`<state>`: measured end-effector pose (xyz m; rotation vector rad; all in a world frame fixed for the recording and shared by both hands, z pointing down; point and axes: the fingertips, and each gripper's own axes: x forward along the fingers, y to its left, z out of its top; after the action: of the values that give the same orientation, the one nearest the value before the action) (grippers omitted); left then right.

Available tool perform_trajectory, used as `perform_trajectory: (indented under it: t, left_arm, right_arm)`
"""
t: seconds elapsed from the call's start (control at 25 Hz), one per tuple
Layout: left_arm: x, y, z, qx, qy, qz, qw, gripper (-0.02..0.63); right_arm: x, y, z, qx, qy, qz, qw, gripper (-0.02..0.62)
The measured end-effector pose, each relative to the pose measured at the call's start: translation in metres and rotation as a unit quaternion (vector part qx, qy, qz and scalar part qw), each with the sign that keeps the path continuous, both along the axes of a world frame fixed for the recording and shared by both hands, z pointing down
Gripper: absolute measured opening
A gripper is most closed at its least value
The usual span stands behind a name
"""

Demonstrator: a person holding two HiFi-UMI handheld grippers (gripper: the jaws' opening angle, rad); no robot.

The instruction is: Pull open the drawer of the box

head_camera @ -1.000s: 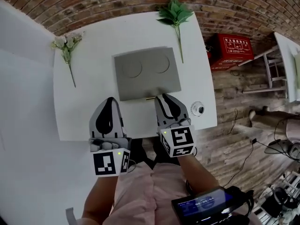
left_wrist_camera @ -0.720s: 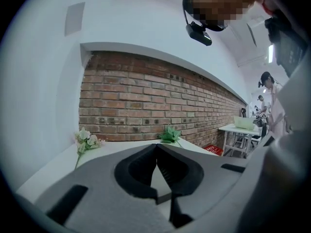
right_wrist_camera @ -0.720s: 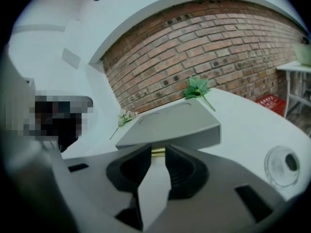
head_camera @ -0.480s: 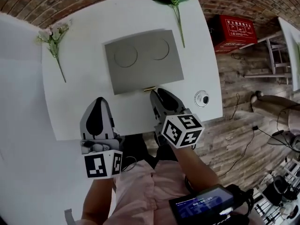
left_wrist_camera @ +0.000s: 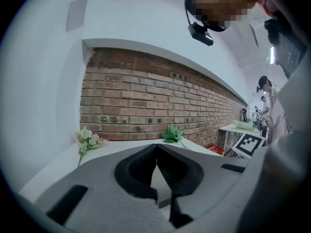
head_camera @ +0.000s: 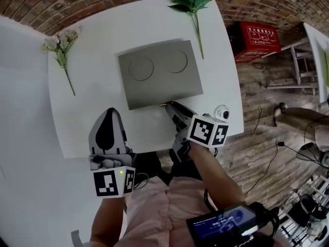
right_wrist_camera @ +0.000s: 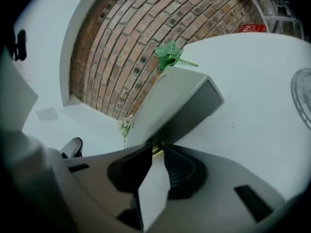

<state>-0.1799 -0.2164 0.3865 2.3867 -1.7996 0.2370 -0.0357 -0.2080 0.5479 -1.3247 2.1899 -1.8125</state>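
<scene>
One flat, matte grey box (head_camera: 159, 73), two round recesses (head_camera: 141, 67) on top, is lying on the white counter (head_camera: 92, 107) ahead of the right hand-held gripper (head_camera: 167, 106), whose jaws are closing around its single brass-coloured handle (right_wrist_camera: 156, 149). The left hand-held gripper (head_camera: 109, 110) is hovering shut, empty.

Light: even and diffuse, with no hard glare; the white table (head_camera: 92, 112) is bright.
Shadows: faint and soft; the front face of the box (right_wrist_camera: 194, 113) is shaded.
Distortion: strong fisheye, with the brick wall (left_wrist_camera: 146, 96) bowed; both gripper views have black corners.
Focus: the lower foreground of both gripper views is soft.
</scene>
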Motion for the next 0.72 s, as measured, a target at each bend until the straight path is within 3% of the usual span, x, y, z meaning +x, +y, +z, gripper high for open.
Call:
perform_trajectory:
  t: [0.28, 0.72]
  left_arm:
    - [-0.0050, -0.0013, -0.0009, 0.000, 0.003, -0.005, 1.0000, 0.009]
    - [-0.0041, -0.0008, -0.0060, 0.007, 0.001, -0.008, 0.9999, 0.009]
  right_arm:
    - [0.0015, -0.0014, 0.0021, -0.024, -0.072, 0.014, 0.997, 0.051]
    - [0.0015, 0.0030, 0.0027, -0.030, -0.086, 0.013, 0.996, 0.043]
